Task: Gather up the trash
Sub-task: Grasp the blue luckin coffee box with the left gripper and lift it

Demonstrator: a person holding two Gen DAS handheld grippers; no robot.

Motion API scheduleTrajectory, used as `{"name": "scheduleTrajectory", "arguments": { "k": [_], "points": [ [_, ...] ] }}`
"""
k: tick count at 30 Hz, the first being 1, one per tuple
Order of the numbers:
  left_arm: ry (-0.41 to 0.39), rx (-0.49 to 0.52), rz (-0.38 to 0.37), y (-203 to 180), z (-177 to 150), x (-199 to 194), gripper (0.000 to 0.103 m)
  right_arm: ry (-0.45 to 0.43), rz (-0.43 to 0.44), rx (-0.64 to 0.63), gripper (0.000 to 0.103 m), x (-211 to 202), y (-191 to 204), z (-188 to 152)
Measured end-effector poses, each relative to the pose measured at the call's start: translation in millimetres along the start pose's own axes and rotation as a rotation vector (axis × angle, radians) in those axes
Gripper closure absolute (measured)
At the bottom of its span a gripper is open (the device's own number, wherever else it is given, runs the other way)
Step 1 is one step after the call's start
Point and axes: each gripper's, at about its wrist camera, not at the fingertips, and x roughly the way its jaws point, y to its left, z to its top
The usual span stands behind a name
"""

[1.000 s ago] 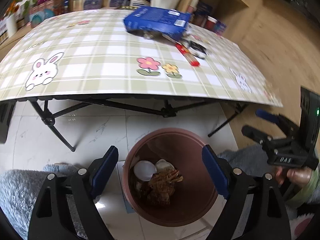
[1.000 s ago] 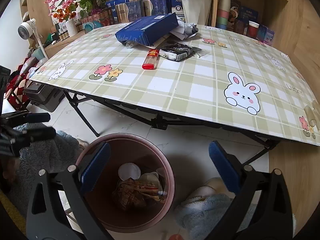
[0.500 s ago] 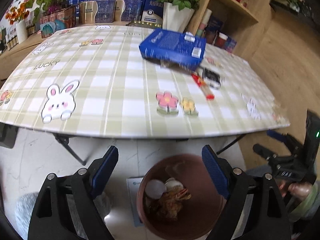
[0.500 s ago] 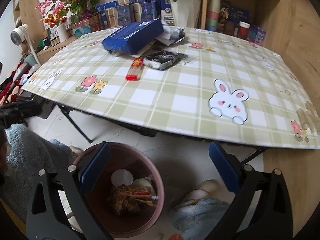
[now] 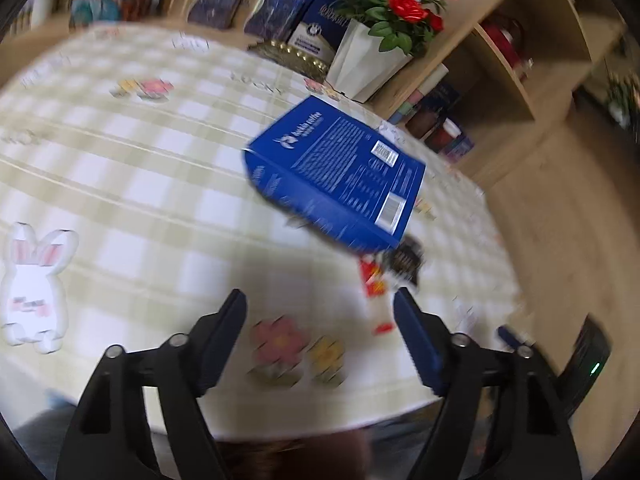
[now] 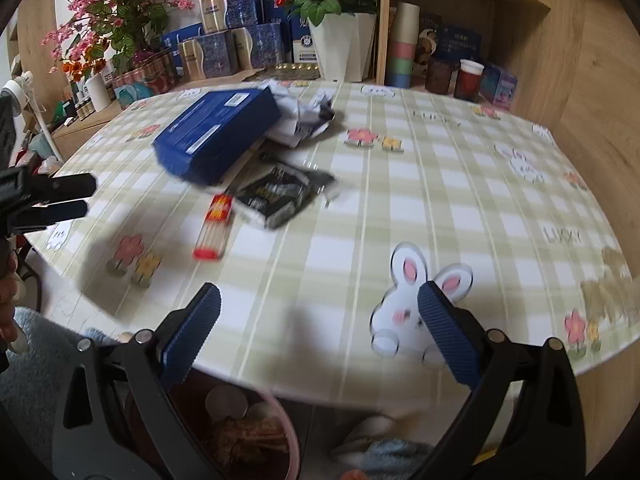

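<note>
Both hand-held grippers, left point(image 5: 320, 322) and right point(image 6: 318, 310), released and empty over the checked surface point(image 6: 460, 200); approach the red-and-yellow flat packet point(image 6: 214, 227) beside the blue cardboard box point(image 6: 218, 136) low, fingers straddling its narrow width.

Surfaces: mostly glossy plastic and card, matt wood behind.

Checked tablecloth point(image 6: 440, 200) ahead of both grippers looks smooth, slightly shiny; blue box point(image 6: 216, 136) glossy card; black wrapper point(image 6: 280, 192) crinkled shiny film; crumpled paper point(image 6: 300, 116) matt; right gripper point(image 6: 318, 330) pads ribbed blue, arms matt black; shelf point(image 6: 560, 40) matt wood grain.
</note>
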Motion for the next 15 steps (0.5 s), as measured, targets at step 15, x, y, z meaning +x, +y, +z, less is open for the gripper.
{"name": "scheduleTrajectory", "arguments": {
  "k": [15],
  "points": [
    [0.046, -0.4, -0.225, 24, 47, 77, 0.047, 0.025, 0.035, 0.023, 0.006, 49, -13, 31]
  ]
}}
